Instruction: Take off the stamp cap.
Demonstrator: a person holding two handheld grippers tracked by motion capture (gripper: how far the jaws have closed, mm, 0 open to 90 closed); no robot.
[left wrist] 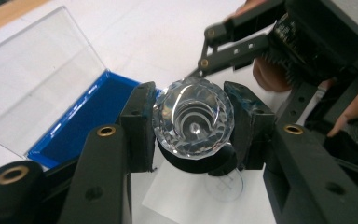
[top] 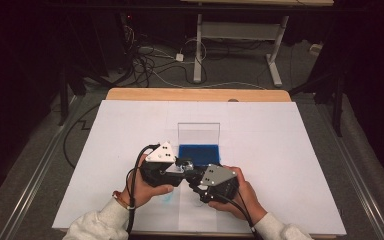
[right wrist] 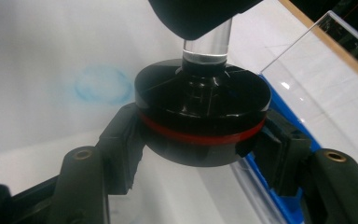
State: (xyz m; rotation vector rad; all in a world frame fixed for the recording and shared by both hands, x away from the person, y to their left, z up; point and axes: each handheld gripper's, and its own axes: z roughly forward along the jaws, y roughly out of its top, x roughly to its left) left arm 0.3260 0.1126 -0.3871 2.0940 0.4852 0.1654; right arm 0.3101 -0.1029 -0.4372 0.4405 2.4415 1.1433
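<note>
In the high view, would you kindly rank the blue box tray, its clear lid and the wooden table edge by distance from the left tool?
1. Blue box tray: just beyond the left tool, slightly to its right.
2. Clear lid: standing upright behind the tray.
3. Wooden table edge: along the far side of the table, well past the lid.

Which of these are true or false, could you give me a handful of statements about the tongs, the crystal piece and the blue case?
1. The left tongs clamp the faceted crystal knob. True.
2. The right tongs are open and hold nothing. False: they grip the black disc with a red band.
3. The blue case is shut. False: its clear lid stands open.
4. The case sits on the white table sheet. True.
</note>
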